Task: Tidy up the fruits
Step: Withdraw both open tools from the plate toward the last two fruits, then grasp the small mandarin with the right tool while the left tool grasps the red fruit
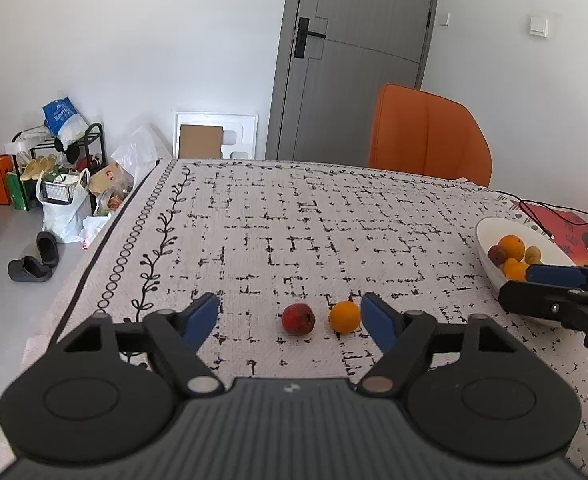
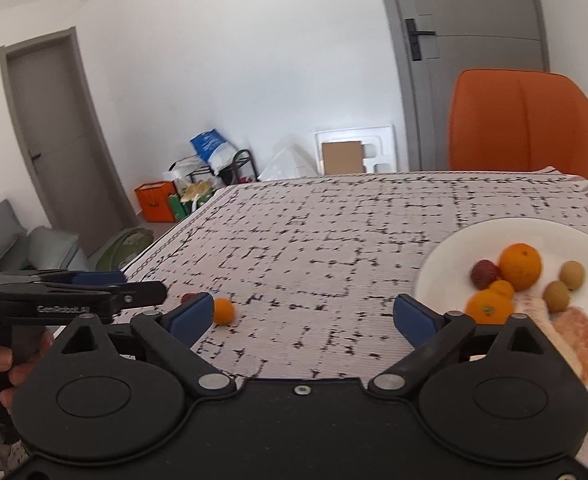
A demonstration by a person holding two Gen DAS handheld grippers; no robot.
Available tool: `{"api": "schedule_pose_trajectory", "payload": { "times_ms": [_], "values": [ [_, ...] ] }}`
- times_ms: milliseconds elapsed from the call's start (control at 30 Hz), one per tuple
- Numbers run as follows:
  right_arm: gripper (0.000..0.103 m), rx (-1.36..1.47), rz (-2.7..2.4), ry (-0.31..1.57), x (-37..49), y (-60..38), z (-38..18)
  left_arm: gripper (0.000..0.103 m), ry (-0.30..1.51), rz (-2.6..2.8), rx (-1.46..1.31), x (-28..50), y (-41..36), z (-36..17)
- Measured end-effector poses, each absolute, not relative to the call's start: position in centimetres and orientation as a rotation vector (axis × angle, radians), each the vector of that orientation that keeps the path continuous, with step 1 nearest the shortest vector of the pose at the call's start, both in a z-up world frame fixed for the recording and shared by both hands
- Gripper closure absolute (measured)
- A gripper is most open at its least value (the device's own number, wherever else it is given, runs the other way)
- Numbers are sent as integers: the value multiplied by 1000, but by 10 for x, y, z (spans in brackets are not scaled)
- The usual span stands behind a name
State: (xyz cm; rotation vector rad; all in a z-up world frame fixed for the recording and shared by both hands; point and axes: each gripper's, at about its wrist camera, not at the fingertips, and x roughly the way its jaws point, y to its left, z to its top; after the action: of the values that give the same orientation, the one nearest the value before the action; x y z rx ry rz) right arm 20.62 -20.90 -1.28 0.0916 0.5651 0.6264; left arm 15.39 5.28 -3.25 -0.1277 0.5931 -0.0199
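Note:
A red fruit (image 1: 298, 318) and a small orange (image 1: 345, 317) lie side by side on the patterned tablecloth (image 1: 294, 232). My left gripper (image 1: 290, 316) is open with both fruits between its blue fingers, the orange close to the right one. A white plate (image 2: 534, 236) holds several fruits, among them a large orange (image 2: 520, 266); it also shows in the left wrist view (image 1: 494, 228). My right gripper (image 2: 302, 314) is open and empty, left of the plate. The small orange (image 2: 223, 311) also shows in the right wrist view.
An orange chair (image 1: 428, 134) stands at the table's far side. Black cables (image 1: 542, 216) and a red item lie behind the plate. The table's left edge (image 1: 106, 236) drops to a floor with bags, a rack and slippers.

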Motion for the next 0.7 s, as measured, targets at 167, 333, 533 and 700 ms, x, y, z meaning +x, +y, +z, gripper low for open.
{"api": "schedule_pose_trajectory", "payload": {
  "times_ms": [167, 333, 533, 700],
  "values": [
    [18, 68, 659, 575, 207, -194, -13, 40, 593, -28, -150, 159, 56, -41],
    [25, 44, 682, 596, 209, -183, -16, 45, 602, -38, -169, 165, 56, -50],
    [28, 47, 693, 617, 216, -177, -21, 55, 622, -51, -178, 176, 53, -61],
    [28, 45, 698, 632, 221, -171, -25, 82, 646, -37, -179, 184, 54, -70]
  ]
}}
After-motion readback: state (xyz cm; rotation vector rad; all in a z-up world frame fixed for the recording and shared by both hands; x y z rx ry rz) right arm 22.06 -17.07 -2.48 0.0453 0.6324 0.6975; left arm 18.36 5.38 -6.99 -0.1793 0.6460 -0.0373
